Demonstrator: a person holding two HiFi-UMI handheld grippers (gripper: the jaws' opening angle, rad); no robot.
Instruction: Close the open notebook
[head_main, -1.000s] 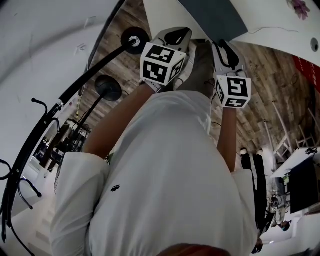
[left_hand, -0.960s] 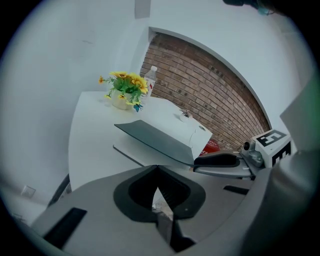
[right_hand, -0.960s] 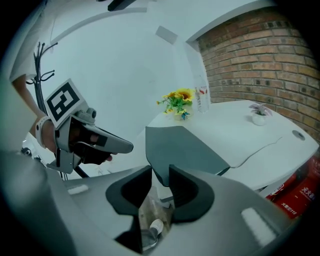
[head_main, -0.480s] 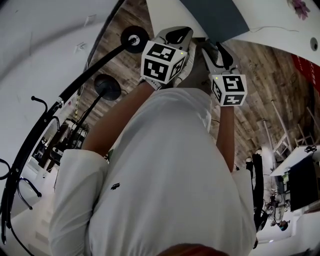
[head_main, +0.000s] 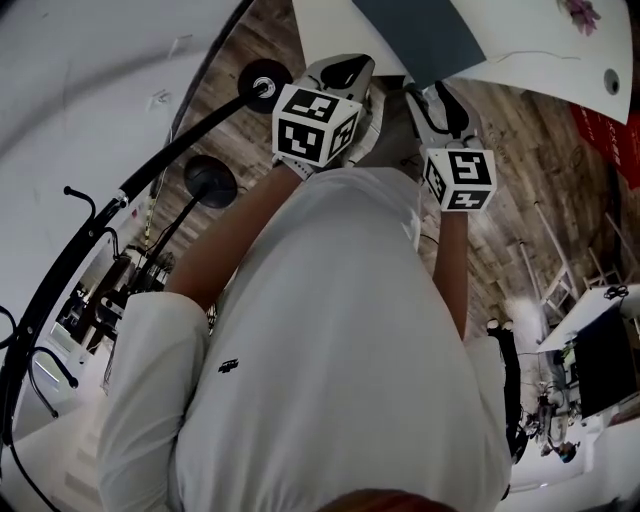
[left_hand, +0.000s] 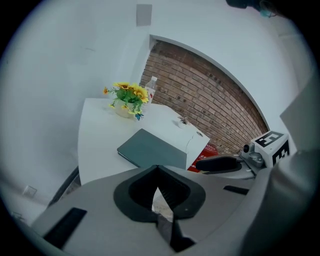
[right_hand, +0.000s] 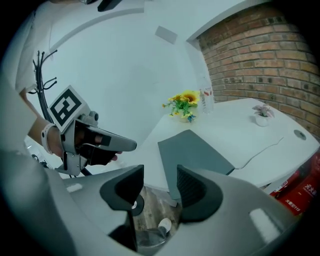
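Note:
The notebook (left_hand: 150, 150) lies closed, a grey-green cover flat on the white table (left_hand: 95, 135). It also shows in the right gripper view as the notebook (right_hand: 192, 152) and at the top of the head view as the notebook (head_main: 420, 35). My left gripper (left_hand: 158, 170) hangs short of the table edge, its tips together with nothing in them. My right gripper (right_hand: 160, 185) stands open. Its jaws have just been opening, with only floor between them. In the head view the left gripper (head_main: 345, 72) and right gripper (head_main: 445, 100) are side by side below the table edge.
A pot of yellow flowers (left_hand: 127, 97) and a bottle (left_hand: 151, 87) stand at the table's far side. A small potted plant (right_hand: 261, 114) and a cable (right_hand: 270, 147) are to the right. A red box (right_hand: 302, 192) sits below. Round stand bases (head_main: 208, 178) rest on the wood floor.
Both grippers have lifted a little in front of the table edge. The notebook lies closed as before.

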